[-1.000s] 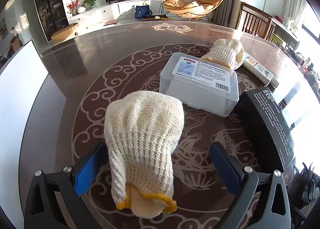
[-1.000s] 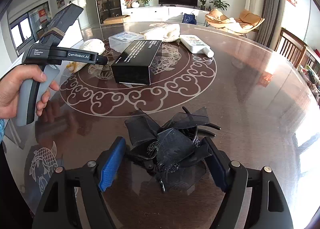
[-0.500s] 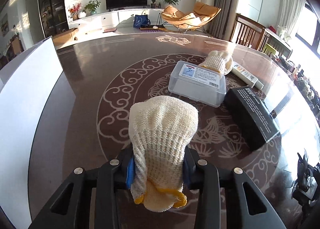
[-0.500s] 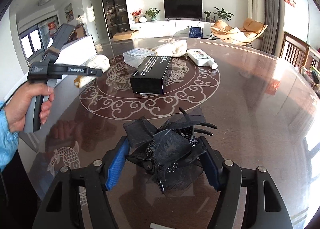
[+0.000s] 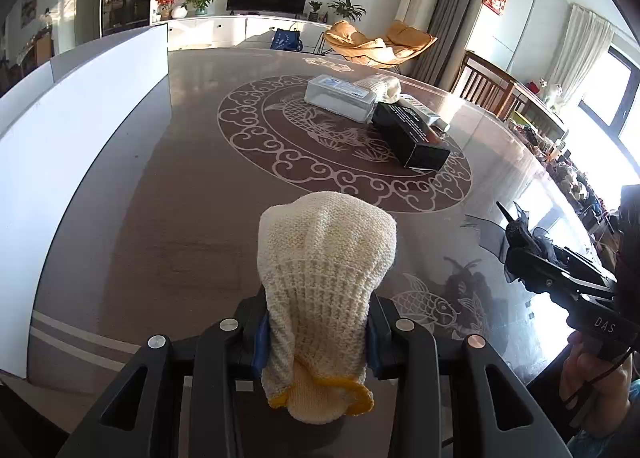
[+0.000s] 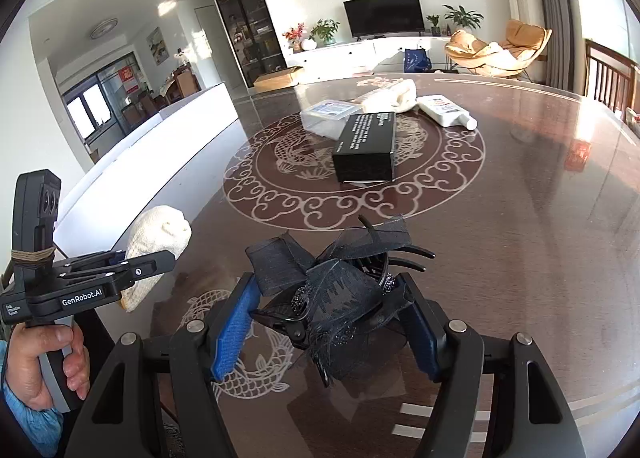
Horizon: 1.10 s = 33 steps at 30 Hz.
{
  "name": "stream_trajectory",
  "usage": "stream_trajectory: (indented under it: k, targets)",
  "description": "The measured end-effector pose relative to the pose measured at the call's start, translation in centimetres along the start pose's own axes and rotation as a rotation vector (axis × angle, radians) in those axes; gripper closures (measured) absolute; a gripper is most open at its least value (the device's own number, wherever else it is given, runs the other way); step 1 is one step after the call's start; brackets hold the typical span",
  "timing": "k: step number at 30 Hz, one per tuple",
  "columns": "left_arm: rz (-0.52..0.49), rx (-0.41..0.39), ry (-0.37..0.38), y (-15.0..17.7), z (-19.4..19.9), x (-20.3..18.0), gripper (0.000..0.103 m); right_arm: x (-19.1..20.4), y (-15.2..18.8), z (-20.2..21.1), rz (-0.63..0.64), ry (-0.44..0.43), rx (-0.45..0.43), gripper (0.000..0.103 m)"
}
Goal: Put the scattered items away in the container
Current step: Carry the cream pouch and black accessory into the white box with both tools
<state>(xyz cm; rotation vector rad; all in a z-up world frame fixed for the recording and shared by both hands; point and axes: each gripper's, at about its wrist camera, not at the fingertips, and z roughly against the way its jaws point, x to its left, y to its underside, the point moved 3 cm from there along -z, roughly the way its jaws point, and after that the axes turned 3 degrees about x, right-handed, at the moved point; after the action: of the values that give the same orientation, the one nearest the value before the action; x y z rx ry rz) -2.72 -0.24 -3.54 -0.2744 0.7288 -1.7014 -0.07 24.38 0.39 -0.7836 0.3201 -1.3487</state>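
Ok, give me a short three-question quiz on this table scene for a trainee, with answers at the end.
1. True or false: the left gripper is shut on the knitted glove.
2. What does the right gripper hold? A) white bottle B) black hair clip C) black box
3. Fill in: the clear plastic case lies beside the black ____.

Key: 1 true; 2 B, the black hair clip; 3 box, the black box.

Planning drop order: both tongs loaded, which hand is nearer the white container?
Left, probably. The left tongs, shut on the knitted glove, sit beside the white container; the right tongs, holding the black hair clip, are further away.
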Motion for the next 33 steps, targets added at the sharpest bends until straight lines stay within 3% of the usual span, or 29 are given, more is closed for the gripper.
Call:
stream_trajectory:
  k: [11,21,27,33]
  targets:
    - [0.128,-0.114,-0.030,-0.9,7.3,6.4,0.066,9.0,-3.6,-1.8,0.159,-0.136,0.015,0.034]
    - [0.256,-0.223,-0.216,-4.3,16.1,21.0,0.066,23.4,-12.9,-3.4,0.323,-0.368,-0.043,0.034]
    - [0.326,-0.165,-0.336,-5.5,17.4,31.0,0.066,34.3,-16.2,-6.1,0.443,-0.475,-0.031,0.034]
    - [0.400,-0.060,-0.354,-5.2,14.4,37.8,0.066,41.5,-14.3,-13.2,0.571,-0.469,0.094,0.034]
